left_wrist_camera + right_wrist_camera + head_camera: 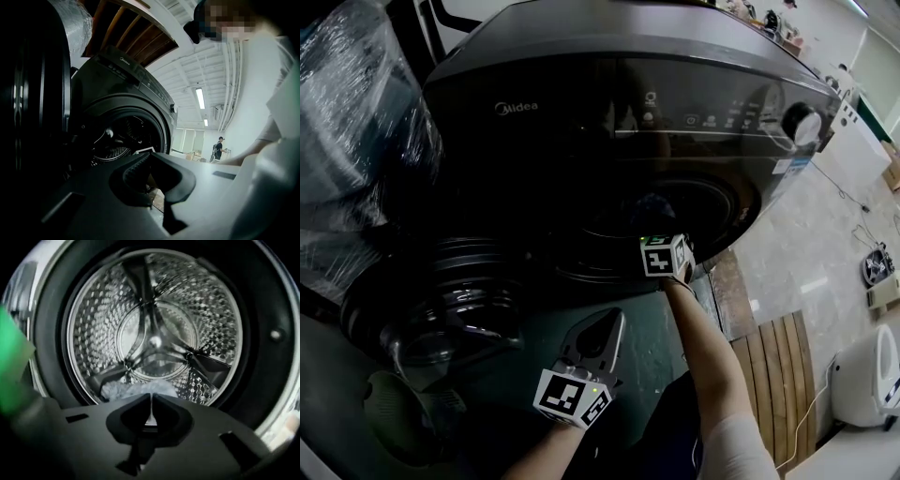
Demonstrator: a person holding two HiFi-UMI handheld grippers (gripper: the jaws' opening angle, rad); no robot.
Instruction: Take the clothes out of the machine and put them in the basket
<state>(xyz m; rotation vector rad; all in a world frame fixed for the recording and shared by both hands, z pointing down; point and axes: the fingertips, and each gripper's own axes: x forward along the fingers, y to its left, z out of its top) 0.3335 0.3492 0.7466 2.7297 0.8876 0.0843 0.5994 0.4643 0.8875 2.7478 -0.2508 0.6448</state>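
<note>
the only word i can read is the brand name "midea" point(517, 108), in pale letters at the upper left of the front panel of the dark washing machine point(581, 56). the small lit symbols on its control strip point(712, 120) are too tiny to read.

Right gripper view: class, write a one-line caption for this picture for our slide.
Shut right gripper faces the open steel drum, a pale cloth lying low just behind its jaws.
</note>
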